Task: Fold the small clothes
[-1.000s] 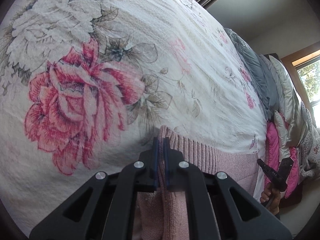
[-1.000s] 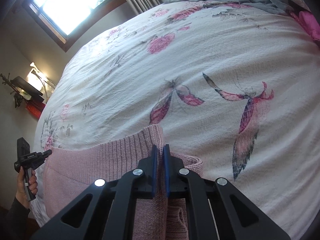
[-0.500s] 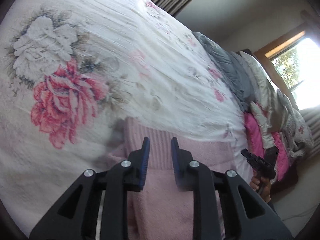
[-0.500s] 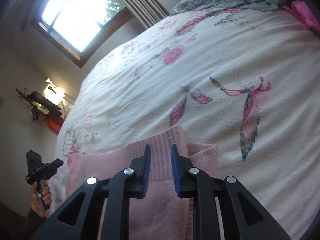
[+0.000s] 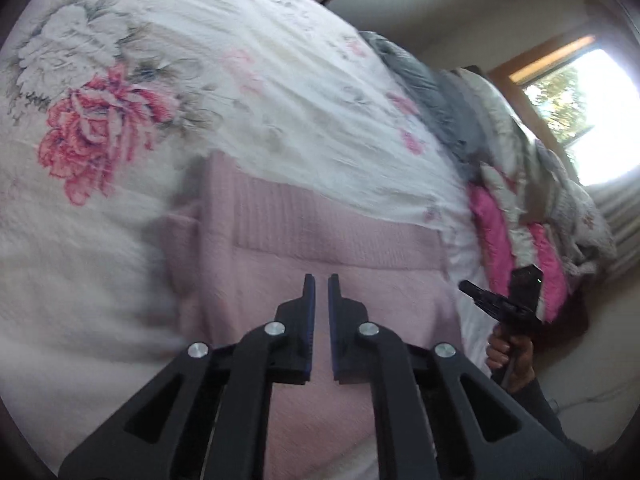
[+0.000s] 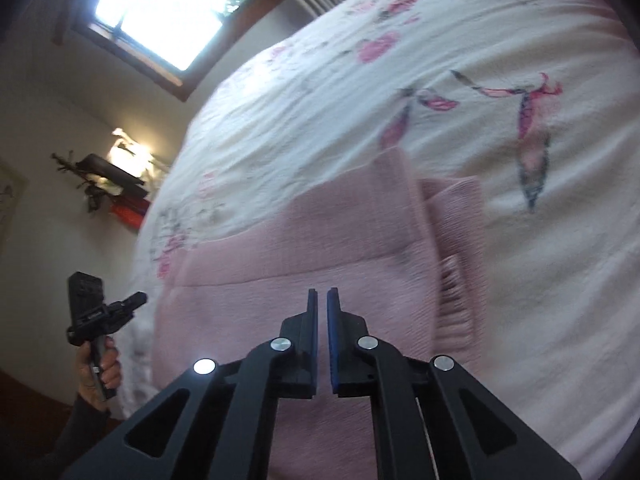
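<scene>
Pink knit sweater (image 5: 320, 248) (image 6: 304, 248), folded flat on the floral bed, ribbed hem band across its far edge, beneath and beyond both tongs' tips, ribbed cuff poking out at the right side

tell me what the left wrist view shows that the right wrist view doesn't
Only the left wrist view shows the big red rose print and the pink and grey bedding pile. Only the right wrist view shows the butterfly print and the wall shelf. Both show the pink sweater on the floral bedspread, with neither gripper holding anything.
</scene>
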`<state>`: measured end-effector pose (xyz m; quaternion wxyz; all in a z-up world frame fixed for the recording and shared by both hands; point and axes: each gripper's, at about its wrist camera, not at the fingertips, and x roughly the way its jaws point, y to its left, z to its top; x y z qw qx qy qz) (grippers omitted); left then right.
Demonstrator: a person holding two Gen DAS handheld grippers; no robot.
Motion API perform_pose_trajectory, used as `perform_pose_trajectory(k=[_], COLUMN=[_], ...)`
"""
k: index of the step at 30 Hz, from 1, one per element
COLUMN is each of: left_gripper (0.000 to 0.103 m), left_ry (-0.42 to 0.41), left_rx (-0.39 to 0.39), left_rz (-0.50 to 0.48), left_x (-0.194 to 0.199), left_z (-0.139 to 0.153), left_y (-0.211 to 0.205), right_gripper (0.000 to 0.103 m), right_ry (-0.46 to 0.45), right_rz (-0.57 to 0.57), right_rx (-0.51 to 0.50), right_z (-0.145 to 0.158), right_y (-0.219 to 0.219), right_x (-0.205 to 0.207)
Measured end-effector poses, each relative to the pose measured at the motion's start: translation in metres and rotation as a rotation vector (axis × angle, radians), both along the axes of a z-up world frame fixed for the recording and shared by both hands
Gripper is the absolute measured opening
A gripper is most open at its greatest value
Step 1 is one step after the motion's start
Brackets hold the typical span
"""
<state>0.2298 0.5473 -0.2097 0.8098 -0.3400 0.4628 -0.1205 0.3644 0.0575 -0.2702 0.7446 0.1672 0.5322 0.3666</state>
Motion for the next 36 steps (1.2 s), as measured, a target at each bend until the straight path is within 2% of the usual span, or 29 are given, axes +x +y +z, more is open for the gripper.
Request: perform_pose_trajectory(k=[1, 2, 4, 5, 6, 7, 8, 9, 10, 13, 15, 16, 17, 18, 19, 21, 23, 24, 25, 26, 27, 28, 29, 31, 32, 36], left_gripper=[0.010, 0.008, 0.002, 0.002, 0.002, 0.002, 0.001, 0.000, 0.001, 0.004, 0.008, 0.007, 0.003, 0.001, 0.001, 0.001, 0.002, 0.002, 0.008, 0.018, 0.030, 0.059, 0.074, 0.074, 0.074, 0.075], left_ry=[0.007, 0.049, 0.151, 0.170, 0.158, 0.154, 0.157, 0.154, 0.133, 0.042, 0.058, 0.092, 0.135, 0.174, 0.186, 0.177, 0.173, 0.168, 0.154, 0.128, 0.108, 0.102, 0.107, 0.137, 0.159, 0.237], left_rx=[-0.005, 0.016, 0.112, 0.103, 0.049, 0.007, 0.009, 0.034, 0.030, -0.060, -0.081, -0.038, 0.007, 0.032, 0.024, 0.003, 0.053, 0.069, 0.072, 0.054, 0.037, 0.027, 0.007, -0.105, -0.147, -0.202], left_rz=[-0.022, -0.041, -0.040, -0.018, 0.003, 0.031, 0.047, 0.046, 0.023, -0.092, -0.157, -0.174, -0.182, -0.173, -0.159, -0.150, -0.160, -0.151, -0.130, -0.104, -0.063, -0.016, 0.022, 0.055, 0.063, 0.060], left_x=[-0.012, -0.020, -0.031, -0.035, -0.038, -0.042, -0.043, -0.045, -0.047, -0.060, -0.062, -0.061, -0.060, -0.058, -0.061, -0.064, -0.069, -0.073, -0.077, -0.084, -0.090, -0.094, -0.099, -0.093, -0.087, -0.055], left_z=[-0.005, -0.018, -0.053, -0.067, -0.075, -0.076, -0.072, -0.062, -0.051, -0.024, -0.033, -0.045, -0.061, -0.078, -0.089, -0.088, -0.074, -0.065, -0.054, -0.042, -0.031, -0.022, -0.018, -0.017, -0.019, -0.035], left_y=[-0.011, -0.020, -0.026, -0.018, -0.007, 0.001, 0.003, -0.001, -0.007, -0.041, -0.067, -0.079, -0.086, -0.090, -0.086, -0.078, -0.071, -0.062, -0.048, -0.032, -0.013, 0.006, 0.024, 0.052, 0.062, 0.074], right_gripper=[0.006, 0.006, 0.006, 0.005, 0.000, 0.000, 0.000, 0.005, 0.006, 0.007, 0.007, 0.006, 0.000, 0.000, 0.000, 0.000, 0.000, 0.000, 0.004, 0.011, 0.013, 0.016, 0.027, 0.047, 0.053, 0.063], right_ry=[0.003, 0.011, 0.049, 0.058, 0.052, 0.048, 0.074, 0.083, 0.062, 0.042, 0.070, 0.089, 0.103, 0.121, 0.142, 0.130, 0.100, 0.076, 0.029, -0.038, -0.094, -0.151, -0.231, -0.382, -0.465, -0.770], right_rz=[0.038, 0.074, 0.125, 0.128, 0.121, 0.114, 0.084, 0.056, 0.054, 0.086, 0.095, 0.095, 0.087, 0.078, 0.064, 0.019, -0.007, -0.011, -0.012, -0.008, 0.017, 0.053, 0.087, 0.176, 0.234, 0.471], right_rx=[0.007, 0.000, -0.048, -0.094, -0.140, -0.145, -0.121, -0.102, -0.078, 0.013, -0.010, -0.049, -0.097, -0.097, -0.074, -0.079, -0.119, -0.148, -0.186, -0.237, -0.262, -0.288, -0.342, -0.437, -0.492, -0.668], right_z=[-0.001, -0.006, -0.027, -0.039, -0.050, -0.055, -0.054, -0.048, -0.037, -0.019, -0.032, -0.044, -0.058, -0.067, -0.070, -0.063, -0.052, -0.044, -0.033, -0.017, -0.002, 0.012, 0.026, 0.043, 0.045, 0.026], right_y=[0.008, 0.017, 0.033, 0.037, 0.037, 0.034, 0.027, 0.020, 0.014, -0.002, -0.011, -0.014, -0.021, -0.027, -0.037, -0.053, -0.068, -0.073, -0.076, -0.074, -0.067, -0.058, -0.044, -0.007, 0.019, 0.121], right_x=[-0.013, -0.025, -0.039, -0.042, -0.043, -0.043, -0.043, -0.045, -0.051, -0.077, -0.088, -0.091, -0.090, -0.087, -0.083, -0.077, -0.074, -0.075, -0.081, -0.089, -0.100, -0.112, -0.128, -0.166, -0.188, -0.276])
